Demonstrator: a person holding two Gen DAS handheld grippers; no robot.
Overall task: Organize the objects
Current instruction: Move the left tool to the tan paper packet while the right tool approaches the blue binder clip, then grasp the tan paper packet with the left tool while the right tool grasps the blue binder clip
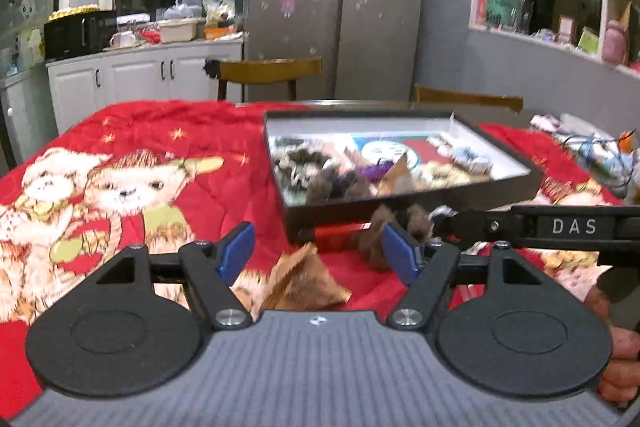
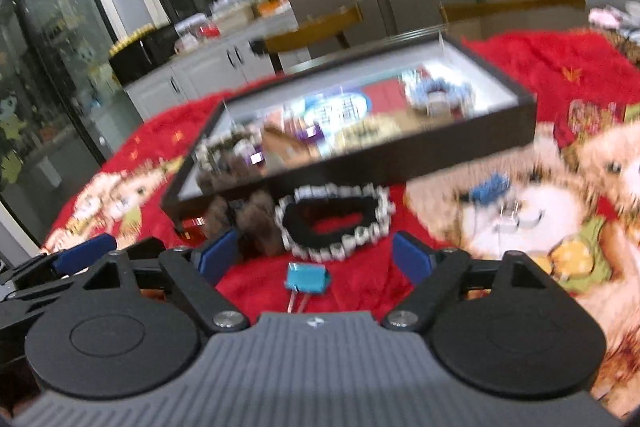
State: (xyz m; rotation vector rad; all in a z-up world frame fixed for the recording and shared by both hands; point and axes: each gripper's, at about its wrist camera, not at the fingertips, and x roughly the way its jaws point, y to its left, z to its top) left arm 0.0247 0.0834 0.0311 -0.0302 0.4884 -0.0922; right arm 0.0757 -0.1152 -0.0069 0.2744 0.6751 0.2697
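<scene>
Two grippers hanging low over red bear-print blanket [image 1: 168, 131], both pointing toward black tray [image 1: 400, 209].

Left gripper [image 1: 318, 251]: jaws standing wide, nothing between pads, not touching anything. Brown triangular packet [image 1: 308, 287] lying on blanket just nr side of tray, showing between the blue fingers [image 1: 236, 249]. Brown fuzzy item [image 1: 378, 243] sitting against tray's nr wall, beside red foil piece [image 1: 340, 231].

Right gripper [image 2: 316, 255]: jaws also wide, holding nothing. Blue binder clip [image 2: 307, 277] lying on blanket short of tray, between the fingers, apart from both pads. Black hair tie w/ silver beads [image 2: 334, 223] lying just in front of tray's nr wall; brown fuzzy clump [image 2: 256, 223] touching its left side.

Tray interior crowded w/ mixed small items, blurred, not identifiable singly. Wooden chair [image 1: 268, 71] standing beyond tray's far side. Second blue clip [image 2: 490, 189] lying right of tray on bear print.
</scene>
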